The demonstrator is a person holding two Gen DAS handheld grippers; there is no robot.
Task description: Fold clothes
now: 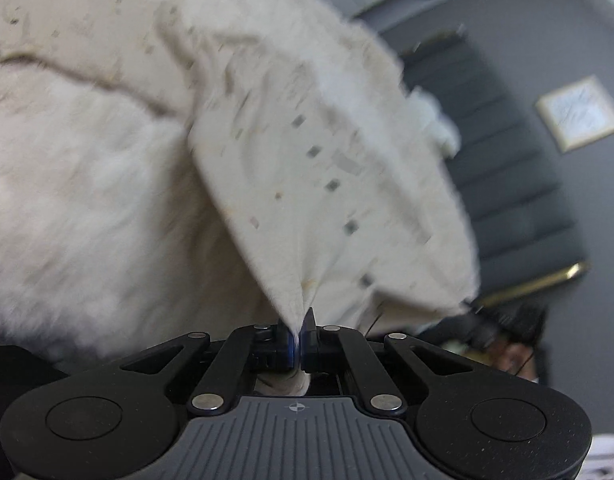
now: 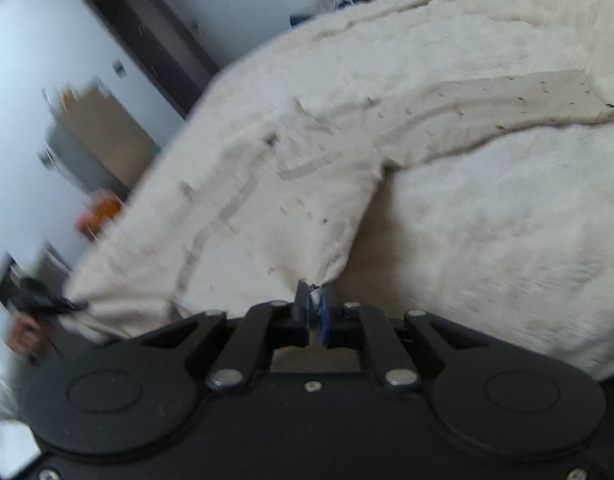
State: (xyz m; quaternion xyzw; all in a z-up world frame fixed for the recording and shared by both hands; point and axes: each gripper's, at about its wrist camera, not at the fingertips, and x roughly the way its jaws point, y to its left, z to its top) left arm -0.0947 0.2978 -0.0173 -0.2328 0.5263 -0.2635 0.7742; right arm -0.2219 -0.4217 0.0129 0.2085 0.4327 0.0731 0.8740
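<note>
A cream garment (image 1: 307, 152) with small grey marks hangs lifted over a fluffy white blanket (image 1: 87, 208). My left gripper (image 1: 298, 330) is shut on a pinched corner of it. In the right wrist view the same garment (image 2: 243, 200) stretches between both hands, and my right gripper (image 2: 315, 300) is shut on another corner. One long sleeve (image 2: 527, 100) still lies flat on the blanket (image 2: 507, 220), reaching to the upper right. A person's hand (image 2: 25, 334) shows at the far left edge, where the garment's other corner is held up.
A grey padded panel with a gold trim (image 1: 519, 184) and a framed picture (image 1: 579, 112) on a grey wall stand beyond the bed. A dark door frame (image 2: 147, 36), a brown box (image 2: 103, 132) and an orange thing (image 2: 103, 208) lie past the bed's left side.
</note>
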